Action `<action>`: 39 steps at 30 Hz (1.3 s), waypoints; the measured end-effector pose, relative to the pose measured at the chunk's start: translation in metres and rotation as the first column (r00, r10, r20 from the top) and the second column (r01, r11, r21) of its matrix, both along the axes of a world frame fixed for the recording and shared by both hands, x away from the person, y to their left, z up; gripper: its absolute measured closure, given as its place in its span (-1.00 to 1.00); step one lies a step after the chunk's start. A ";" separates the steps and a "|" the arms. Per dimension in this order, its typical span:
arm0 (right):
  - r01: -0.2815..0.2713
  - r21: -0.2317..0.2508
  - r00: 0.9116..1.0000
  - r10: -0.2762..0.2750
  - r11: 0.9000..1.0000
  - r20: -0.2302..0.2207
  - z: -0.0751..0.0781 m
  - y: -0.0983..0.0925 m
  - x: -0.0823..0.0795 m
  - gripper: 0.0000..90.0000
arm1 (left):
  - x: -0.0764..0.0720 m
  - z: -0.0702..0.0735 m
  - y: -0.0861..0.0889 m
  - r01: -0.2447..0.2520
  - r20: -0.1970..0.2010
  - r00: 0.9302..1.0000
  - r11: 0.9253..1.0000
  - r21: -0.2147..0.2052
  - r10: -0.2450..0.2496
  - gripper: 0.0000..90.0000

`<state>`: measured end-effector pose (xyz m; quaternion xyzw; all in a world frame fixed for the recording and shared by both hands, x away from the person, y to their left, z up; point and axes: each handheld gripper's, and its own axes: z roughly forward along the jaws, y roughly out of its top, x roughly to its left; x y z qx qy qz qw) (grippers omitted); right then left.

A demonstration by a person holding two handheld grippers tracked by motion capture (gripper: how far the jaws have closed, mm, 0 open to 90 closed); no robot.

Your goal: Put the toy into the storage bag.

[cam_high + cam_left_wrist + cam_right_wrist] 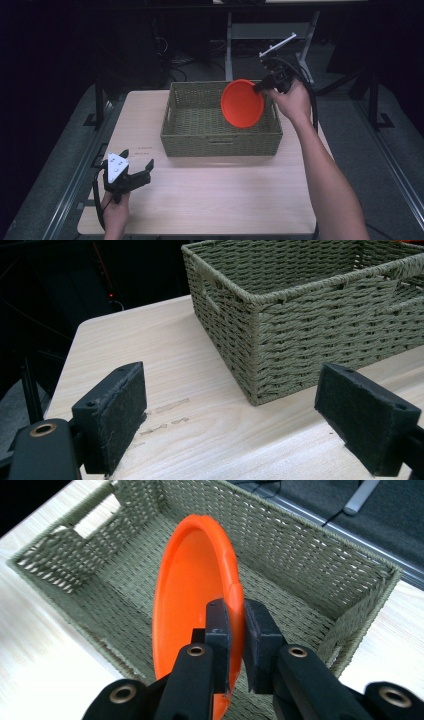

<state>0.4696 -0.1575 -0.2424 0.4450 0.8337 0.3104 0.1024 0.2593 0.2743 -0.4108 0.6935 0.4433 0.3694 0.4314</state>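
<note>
An orange plate (242,104) hangs on edge over the right half of a green woven basket (200,136). My right gripper (258,88) is shut on the plate's rim, above the basket's far right corner. In the right gripper view the two black pads (218,622) pinch the orange plate (187,600) from both sides, with the basket (310,560) below it. My left gripper (136,161) rests open near the table's front left, nothing between its jaws. Its view looks across bare wood at the basket's (320,335) near corner, through the open left gripper (242,420).
The light wooden table (210,200) has free room in front of the basket and to its left. Dark floor, metal stand legs (232,35) and cables lie beyond the far edge. The basket has handle slots in its walls.
</note>
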 end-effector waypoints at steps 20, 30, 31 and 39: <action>0.027 -0.019 0.999 -0.027 0.999 -0.017 -0.018 0.005 0.012 0.82 | 0.000 0.001 0.000 -0.002 0.004 1.000 1.000 -0.008 0.002 -0.72; 0.045 -0.040 0.998 -0.046 0.998 -0.039 -0.032 0.005 0.016 0.81 | 0.000 0.000 0.000 -0.001 0.001 1.000 1.000 -0.007 0.001 -0.72; 0.043 -0.041 0.998 -0.045 0.998 -0.039 -0.034 0.006 0.016 0.81 | 0.000 0.000 0.000 -0.005 0.003 1.000 1.000 -0.012 0.005 -0.72; 0.044 -0.040 0.997 -0.047 0.998 -0.060 -0.045 0.009 0.020 0.81 | 0.000 0.000 0.000 -0.005 0.004 1.000 1.000 -0.010 0.005 -0.72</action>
